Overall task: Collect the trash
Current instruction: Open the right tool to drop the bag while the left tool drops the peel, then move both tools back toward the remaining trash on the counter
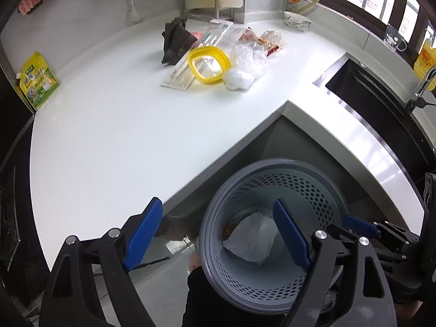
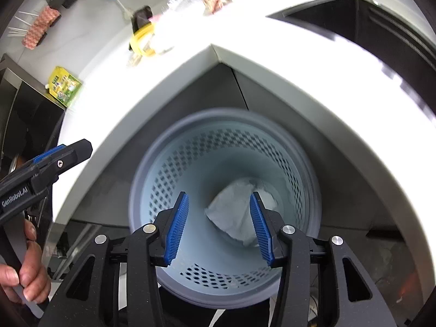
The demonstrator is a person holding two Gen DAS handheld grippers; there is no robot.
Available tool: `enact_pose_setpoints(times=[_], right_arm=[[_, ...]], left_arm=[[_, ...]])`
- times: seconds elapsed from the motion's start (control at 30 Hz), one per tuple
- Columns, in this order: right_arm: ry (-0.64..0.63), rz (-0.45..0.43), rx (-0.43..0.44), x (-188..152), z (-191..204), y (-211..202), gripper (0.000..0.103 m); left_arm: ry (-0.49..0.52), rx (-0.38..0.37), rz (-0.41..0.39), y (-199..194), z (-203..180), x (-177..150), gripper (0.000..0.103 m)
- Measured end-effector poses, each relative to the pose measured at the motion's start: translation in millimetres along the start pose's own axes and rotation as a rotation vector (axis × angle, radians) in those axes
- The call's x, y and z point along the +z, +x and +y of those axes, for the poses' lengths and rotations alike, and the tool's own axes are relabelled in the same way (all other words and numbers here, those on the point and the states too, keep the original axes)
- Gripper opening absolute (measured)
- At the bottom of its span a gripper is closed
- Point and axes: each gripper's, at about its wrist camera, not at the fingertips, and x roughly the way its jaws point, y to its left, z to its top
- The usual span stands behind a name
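At far left on the white table [image 1: 109, 136] stands a green and yellow pouch [image 1: 38, 81]. Toward the middle of the table lies the uncollected trash: a dark crumpled cloth [image 1: 175, 42], a yellow lid frame [image 1: 208, 64] on flat clear packaging, crumpled clear plastic bags [image 1: 246, 62] and snack wrappers [image 1: 272, 41]. Below the table's inner corner stands a grey perforated bin [image 1: 272, 179] on the floor, with a crumpled white paper [image 1: 253, 242] at its bottom. The left claw [image 1: 218, 234] is spread wide and empty, above the bin's near rim. The right claw [image 2: 219, 227] is partly open, empty, directly over the bin. A black sink [image 1: 368, 92] is at far right.
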Motion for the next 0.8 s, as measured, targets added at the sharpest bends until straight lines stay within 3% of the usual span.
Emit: enact_pose_setpoints(times=[0.4, 0.8], right_arm=[[-0.002, -0.101, -0.012, 48.9, 36.8, -32.5, 0.048], [0.041, -0.165, -0.041, 96.1, 64.8, -26.5, 0.049]], left_arm=[[0.01, -0.002, -0.078, -20.2, 34.1, 55.0, 0.082], [0.035, -0.012, -0.134, -14.6, 71.6, 101.3, 0.086]])
